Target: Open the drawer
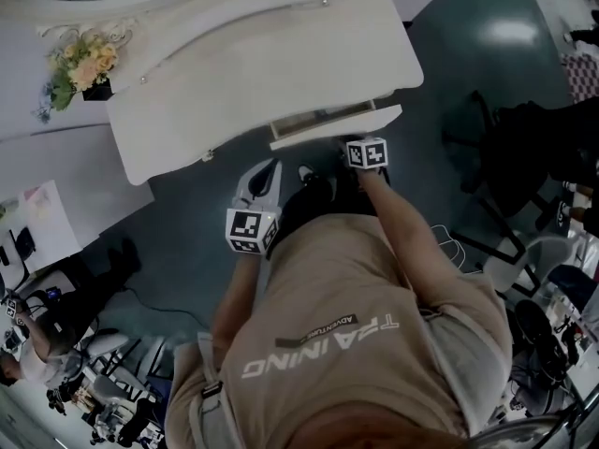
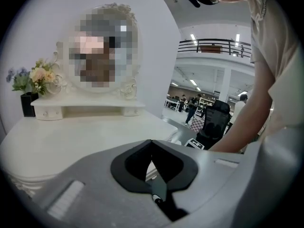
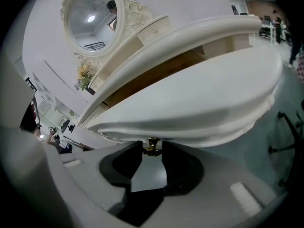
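Teal floor (image 1: 487,64), white dressing bench (image 1: 262,54) with an oval mirror (image 3: 92,13). Right gripper (image 3: 152,152) is clamped on the brass knob (image 3: 152,145) of the drawer (image 1: 332,124), which stands partly out under the bench top. Left gripper (image 2: 152,148) hangs near the drawer's left end, jaws together, empty.

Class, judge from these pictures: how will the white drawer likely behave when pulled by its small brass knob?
The drawer looks rigid, so it should probably slide out as one piece. Its wide front shows only one brass knob, so a crooked pull may skew it. The small, shiny knob could slip.
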Motion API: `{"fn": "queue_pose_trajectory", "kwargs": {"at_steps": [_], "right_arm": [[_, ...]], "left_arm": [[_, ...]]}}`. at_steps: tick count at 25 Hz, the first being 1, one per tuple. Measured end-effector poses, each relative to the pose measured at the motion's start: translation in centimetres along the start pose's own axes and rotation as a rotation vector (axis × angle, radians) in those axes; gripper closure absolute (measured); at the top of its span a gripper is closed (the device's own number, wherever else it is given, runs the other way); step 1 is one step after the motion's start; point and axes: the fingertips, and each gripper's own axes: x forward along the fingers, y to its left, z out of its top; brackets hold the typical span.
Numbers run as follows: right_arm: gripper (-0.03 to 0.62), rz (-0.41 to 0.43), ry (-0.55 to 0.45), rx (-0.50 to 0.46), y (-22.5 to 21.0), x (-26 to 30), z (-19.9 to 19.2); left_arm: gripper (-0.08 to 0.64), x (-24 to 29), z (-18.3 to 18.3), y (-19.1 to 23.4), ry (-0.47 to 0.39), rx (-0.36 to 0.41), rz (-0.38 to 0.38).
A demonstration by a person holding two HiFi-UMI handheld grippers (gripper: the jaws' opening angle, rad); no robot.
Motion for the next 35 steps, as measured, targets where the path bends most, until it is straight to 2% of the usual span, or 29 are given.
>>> {"fn": "queue_pose_trajectory", "kwargs": {"at_steps": [7,12,15,21,25,29,32,35], "right_arm": [[0.459,0.003,0.015,-0.011,0.0,-1.0,-2.3],[0.459,0.005,0.02,-0.012,-0.2,-1.7,-3.7],[0.459,0.02,0.035,-0.016,-0.2,-2.3,-4.6],[0.459,0.067,0.054,-0.036,-0.4,-3.0,-6.2],[0.457,0.102,0.062,-0.044,-1.0,-4.3,-7.7],[0.457,0.141,0.057,-0.054,-1.2,-4.8,-8.3],[0.457,0.167,0.042,-0.061,-1.0,-4.7,-7.9],[0.457,0.175,0.047,-0.067,-1.1,-4.8,-8.4]], "left_arm": [[0.561,1.1,-0.9,-1.6,0.004,0.007,-0.062],[0.561,1.8,-3.1,-2.2,0.045,-0.023,-0.053],[0.561,1.2,-3.3,-3.3,0.056,-0.015,-0.043],[0.561,0.8,-3.6,-5.2,0.069,-0.009,0.021],[0.561,0.2,-4.2,-8.7,0.076,-0.043,0.055],[0.561,-0.3,-3.5,-11.1,0.057,-0.026,0.104],[0.561,-1.0,-3.1,-11.5,0.015,-0.064,0.158],[0.561,-2.0,-4.2,-12.6,0.017,-0.092,0.193]]}}
